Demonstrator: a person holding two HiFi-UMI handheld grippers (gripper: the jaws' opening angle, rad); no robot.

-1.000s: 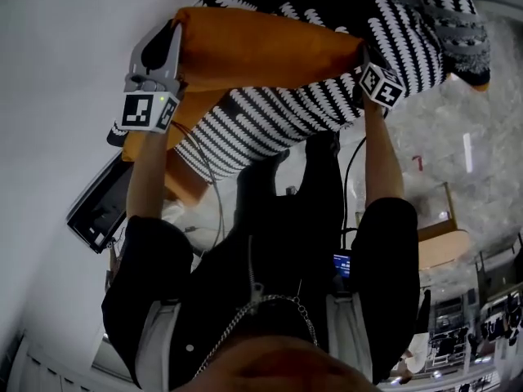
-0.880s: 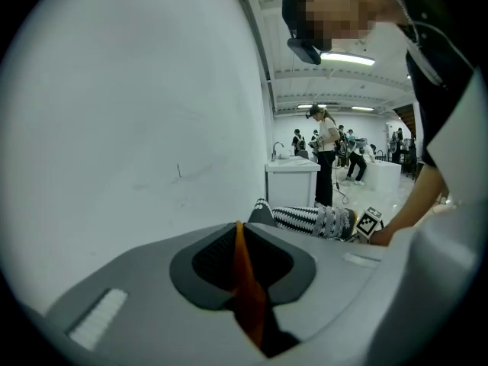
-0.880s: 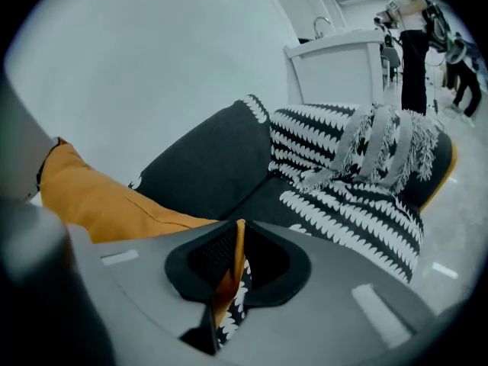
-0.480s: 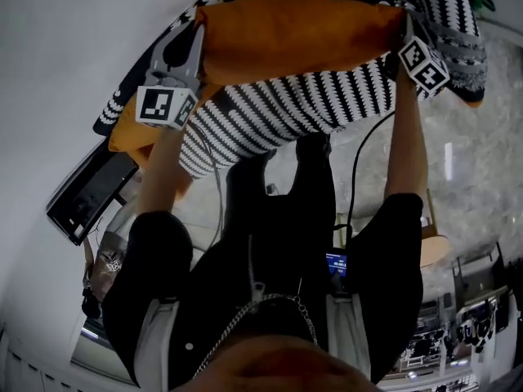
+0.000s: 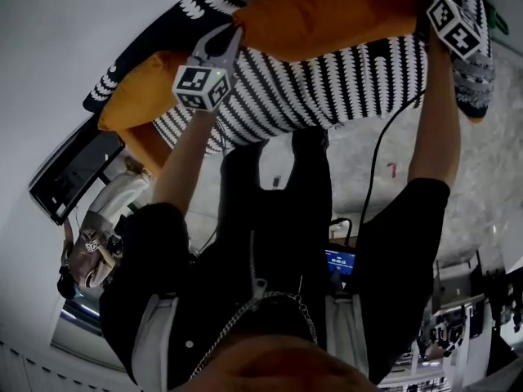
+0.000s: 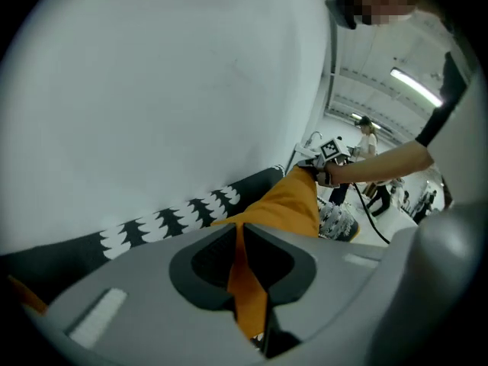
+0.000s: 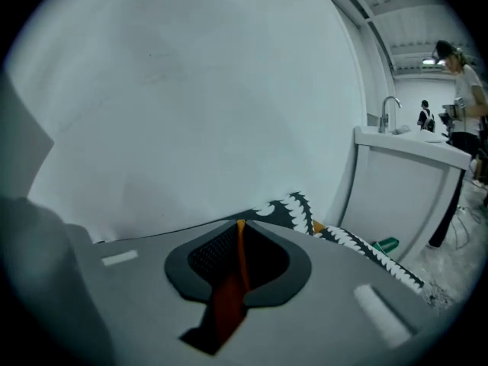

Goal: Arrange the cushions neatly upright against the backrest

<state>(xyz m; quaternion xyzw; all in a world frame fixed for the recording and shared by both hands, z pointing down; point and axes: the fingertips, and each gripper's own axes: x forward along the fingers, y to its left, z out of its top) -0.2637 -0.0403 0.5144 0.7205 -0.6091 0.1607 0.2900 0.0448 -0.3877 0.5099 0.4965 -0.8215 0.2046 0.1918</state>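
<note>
Orange cushion (image 5: pixel 327 15) is up in the air between my 2 grippers, stretched lengthwise over the black-and-white patterned sofa cover (image 5: pixel 327 88), close to the white wall (image 5: pixel 65 39). I can't tell whether its lower edge touches the cover.

Left gripper (image 5: pixel 235 34) is clamped on 1 end of it, with a thin fold of orange fabric pinched between the pads. Right gripper (image 7: pixel 239 231) is clamped on the other end the same way, only a sliver of cloth showing in the jaws.

A 2nd orange cushion (image 5: pixel 135 100) lies at the left end of the cover, partly tucked under it.

Handling, my guess:
- Light, soft and floppy.
- It bows in the middle when held by the ends.
- The cover cloth is slack, so a pinch this thin could slip.
- Better to grab deeper at the corners or seam, taking some filling too.

Writing: none readable. The gripper cubes carry only square black-and-white markers. A small lit screen (image 5: pixel 343 261) at my waist has text too small to read, and a red mark on the floor (image 5: pixel 394 168) is unclear.
</note>
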